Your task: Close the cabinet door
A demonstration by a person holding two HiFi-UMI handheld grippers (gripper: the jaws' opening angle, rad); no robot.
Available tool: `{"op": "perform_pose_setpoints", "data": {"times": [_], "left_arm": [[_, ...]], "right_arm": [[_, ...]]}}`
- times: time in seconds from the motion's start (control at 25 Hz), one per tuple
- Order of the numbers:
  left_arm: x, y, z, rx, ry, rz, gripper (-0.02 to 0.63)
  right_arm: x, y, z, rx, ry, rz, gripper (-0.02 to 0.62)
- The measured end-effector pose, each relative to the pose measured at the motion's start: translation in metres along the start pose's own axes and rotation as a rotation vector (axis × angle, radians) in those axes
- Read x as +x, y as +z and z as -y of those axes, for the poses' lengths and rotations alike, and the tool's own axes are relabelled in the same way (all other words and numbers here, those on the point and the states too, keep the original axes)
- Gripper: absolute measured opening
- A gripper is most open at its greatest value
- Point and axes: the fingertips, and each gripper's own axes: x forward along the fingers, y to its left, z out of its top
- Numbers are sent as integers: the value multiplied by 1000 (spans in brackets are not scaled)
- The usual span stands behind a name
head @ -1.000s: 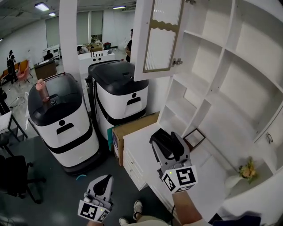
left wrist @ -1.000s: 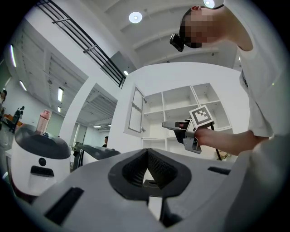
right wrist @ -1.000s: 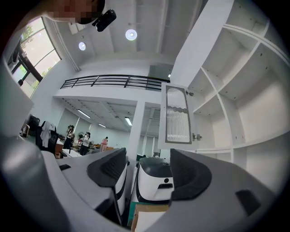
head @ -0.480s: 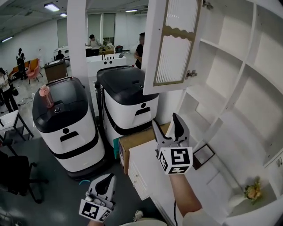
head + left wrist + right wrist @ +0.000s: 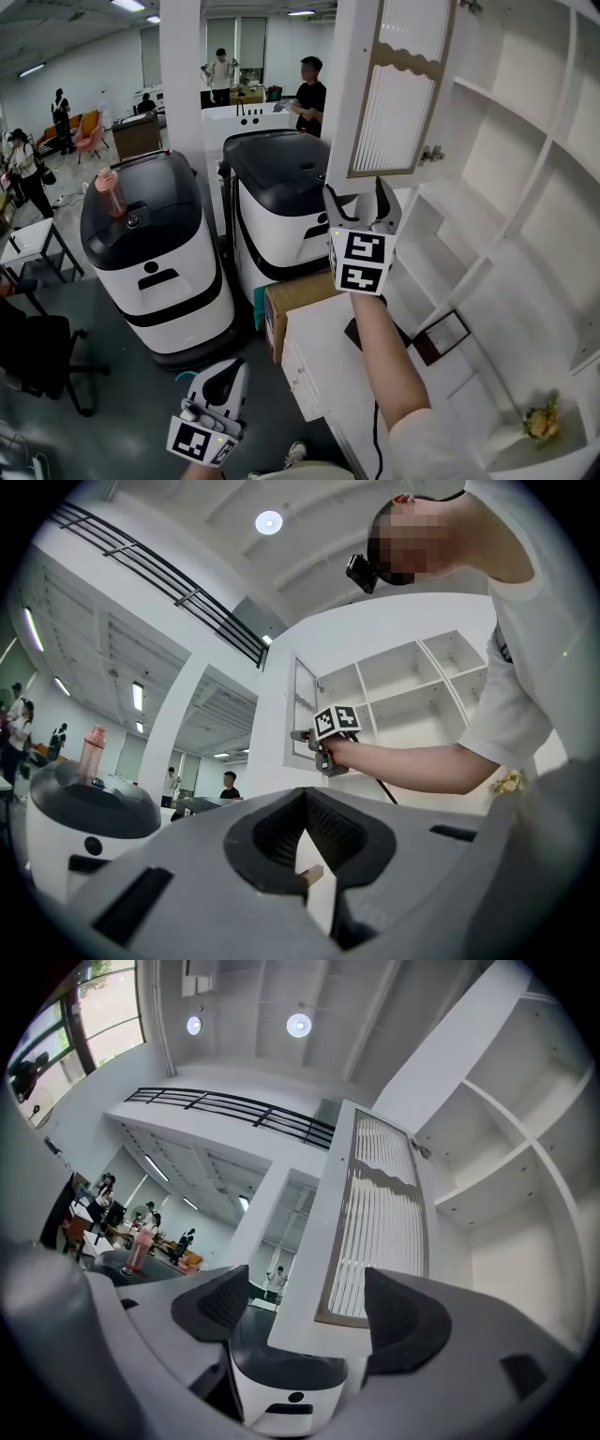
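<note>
The cabinet door [image 5: 389, 94] is found high up, swung wide out from the top of the white cabinet [image 5: 525, 187], above the surface [image 5: 319, 352]. A slip is judged possible if the push is placed on the pane rather than the frame. A hard swing could slam the door or trap the tongs against the cabinet. The door is seen as a white frame round a ribbed pane, with a scalloped strip near its top. The right tongs [image 5: 356, 192] are raised just below its lower edge. Their jaws have just been opening and are spread wide, with the door's lower corner lined up between them but not gripped. The left tongs [image 5: 225, 375] are held low, closed on nothing. A small metal fitting [image 5: 431, 153], apparently a hinge, is seen on the door's cabinet-side edge.
</note>
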Motion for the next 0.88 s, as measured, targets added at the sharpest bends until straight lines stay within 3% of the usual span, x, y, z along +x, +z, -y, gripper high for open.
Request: {"op": "perform_pose_setpoints", "data": {"times": [0.24, 0.48, 0.88], "left_arm": [[-5, -5, -6, 6, 37, -29, 5], [-3, -8, -8, 15, 55, -50, 5], [10, -10, -8, 17, 57, -58, 5]], "right_arm": [[50, -3, 4, -91, -56, -34, 370], [82, -11, 16, -62, -134, -58, 370], [111, -20, 14, -73, -138, -93, 370]]}}
